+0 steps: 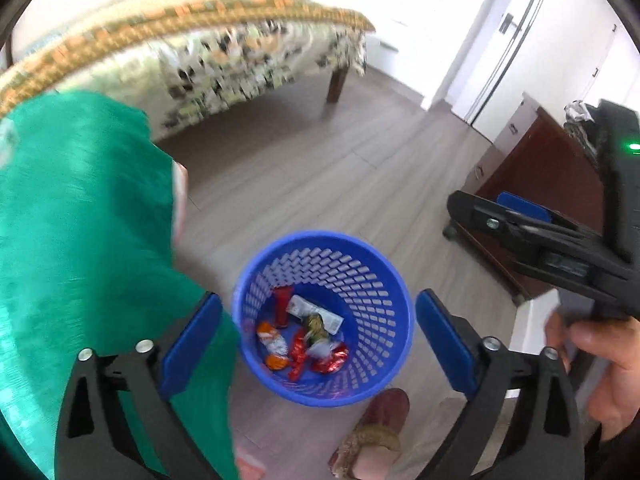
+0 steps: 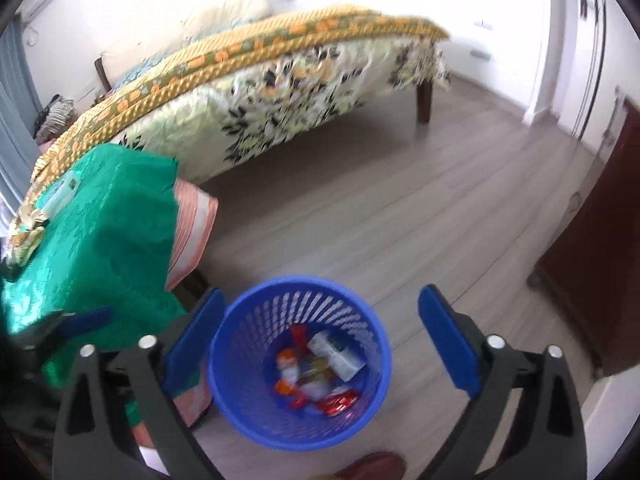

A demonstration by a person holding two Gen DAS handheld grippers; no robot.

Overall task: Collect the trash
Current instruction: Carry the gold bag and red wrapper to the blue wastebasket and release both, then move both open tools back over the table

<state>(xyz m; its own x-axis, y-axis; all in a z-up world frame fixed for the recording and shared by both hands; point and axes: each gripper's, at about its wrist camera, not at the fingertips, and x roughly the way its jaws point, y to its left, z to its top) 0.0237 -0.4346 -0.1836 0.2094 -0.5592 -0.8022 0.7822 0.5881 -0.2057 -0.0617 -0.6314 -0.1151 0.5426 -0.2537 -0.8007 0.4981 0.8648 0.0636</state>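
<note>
Both tongs hang over the blue mesh bin [image 1: 324, 320] on the wooden floor [image 1: 320, 176], which lies below and just ahead of them, mouth up, so anything let go between the jaws falls straight in. The left tongs [image 1: 320, 340] stand wide open with nothing between their blue pads, and the bin's mouth fills the gap; the right tongs [image 2: 324, 344] are spread just as wide and empty, with the bin sitting slightly left of centre in their gap. Neither looks clearly nearer — judging by these views, both are about equally placed above the rim. Inside, the trash [image 1: 308, 332] lies heaped on the bottom: red and orange foil wrappers, a white packet and a red tube-shaped piece, all crumpled and light. On the green-covered worktop [image 2: 104, 216] beside the bed [image 2: 280, 80] some pale scraps [image 2: 32, 220] remain — probably the next pickup.
</note>
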